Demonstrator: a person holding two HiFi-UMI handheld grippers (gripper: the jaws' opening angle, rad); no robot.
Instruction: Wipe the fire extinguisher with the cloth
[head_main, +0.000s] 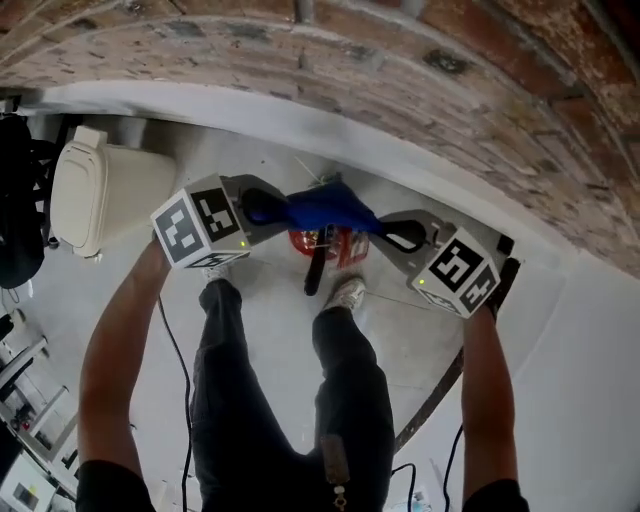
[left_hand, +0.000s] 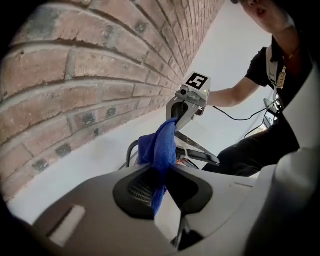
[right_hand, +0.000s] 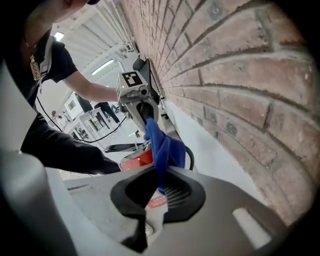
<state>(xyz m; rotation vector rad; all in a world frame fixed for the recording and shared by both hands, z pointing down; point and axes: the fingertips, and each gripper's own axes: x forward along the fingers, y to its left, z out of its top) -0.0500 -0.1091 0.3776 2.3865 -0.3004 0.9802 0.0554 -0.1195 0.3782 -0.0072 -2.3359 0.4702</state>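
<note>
Fingers of our left gripper (head_main: 260, 208) and right gripper (head_main: 399, 237) were clamped on opposite ends of the blue cloth (head_main: 325, 207). We held it stretched above the red fire extinguisher (head_main: 324, 247).

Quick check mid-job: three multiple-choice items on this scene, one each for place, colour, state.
1. Where is the blue fabric cloth? A) flat on the floor B) stretched between left tongs and right tongs, over the red metal fire extinguisher C) inside a bucket
2. The extinguisher's curved hose is: A) black B) green C) white
3. The left tongs are: A) open, empty B) shut on the cloth C) out of view
Answers: 1 B, both gripper views show it clamped; 2 A, seen beside the red body; 3 B, cloth pinched in its jaws.
</note>
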